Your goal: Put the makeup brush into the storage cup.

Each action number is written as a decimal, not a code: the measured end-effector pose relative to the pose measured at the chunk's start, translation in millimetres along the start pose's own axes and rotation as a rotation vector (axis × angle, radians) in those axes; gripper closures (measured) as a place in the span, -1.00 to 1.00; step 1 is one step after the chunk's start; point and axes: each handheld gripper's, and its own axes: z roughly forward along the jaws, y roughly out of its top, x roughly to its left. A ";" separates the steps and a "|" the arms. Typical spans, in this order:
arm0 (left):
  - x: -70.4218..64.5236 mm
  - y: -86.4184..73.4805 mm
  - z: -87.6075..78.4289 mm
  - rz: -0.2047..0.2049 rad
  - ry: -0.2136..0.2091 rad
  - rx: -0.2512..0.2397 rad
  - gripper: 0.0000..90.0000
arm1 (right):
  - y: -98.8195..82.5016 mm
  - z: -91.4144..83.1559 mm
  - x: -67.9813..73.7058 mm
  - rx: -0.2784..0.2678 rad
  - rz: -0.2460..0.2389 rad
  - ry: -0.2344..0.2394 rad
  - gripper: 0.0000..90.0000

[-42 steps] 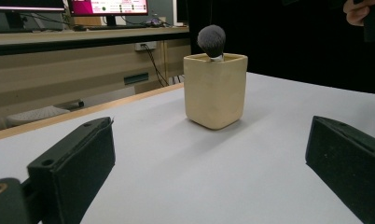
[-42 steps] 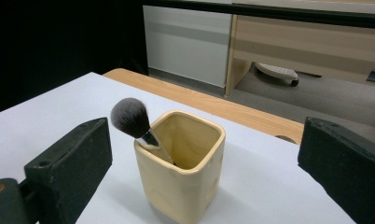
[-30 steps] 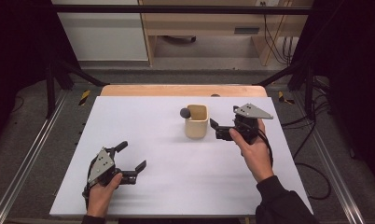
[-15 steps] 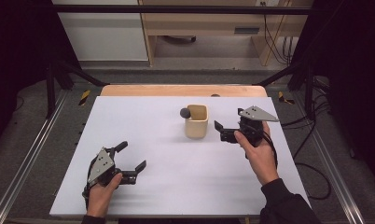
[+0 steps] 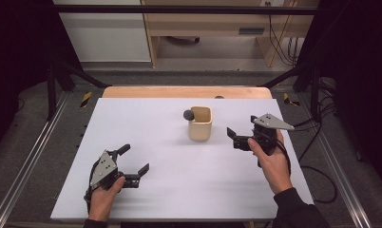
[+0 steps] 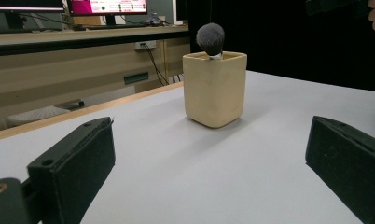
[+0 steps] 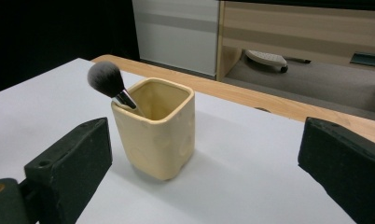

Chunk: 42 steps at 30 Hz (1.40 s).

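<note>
Cream ceramic cup stands upright on the white worktop, toward its far edge. A makeup brush leans in the cup, bristle head up over the rim. Right tool sits just beside the cup, jaws spread, empty. Left tool rests well apart from the cup, jaws spread, empty.

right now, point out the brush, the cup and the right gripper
brush [image 7: 105, 78], right gripper view, on the dark bristle head
cup [image 7: 162, 140], right gripper view, on its front wall
right gripper [image 5: 233, 137], high view, between its fingertips
</note>
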 end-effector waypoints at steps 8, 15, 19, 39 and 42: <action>-0.3 0.2 -0.7 0.006 0.001 0.003 -0.97 | -7.5 -11.6 -6.4 -0.003 0.010 -0.012 -0.93; 0.0 0.6 -2.1 0.007 0.004 -0.001 -0.97 | -14.5 -22.4 -13.4 -0.001 0.018 -0.026 -0.93; -0.3 0.9 -2.5 0.013 0.005 0.001 -0.97 | -17.3 -26.4 -14.6 -0.003 0.012 -0.033 -0.93; -1.2 2.0 -6.1 0.031 0.012 0.003 -0.97 | -43.4 -46.1 -23.0 0.005 0.018 -0.059 -0.94; -0.8 2.1 -7.2 0.030 0.015 0.002 -0.98 | -47.9 -48.4 -24.1 0.003 0.025 -0.060 -0.93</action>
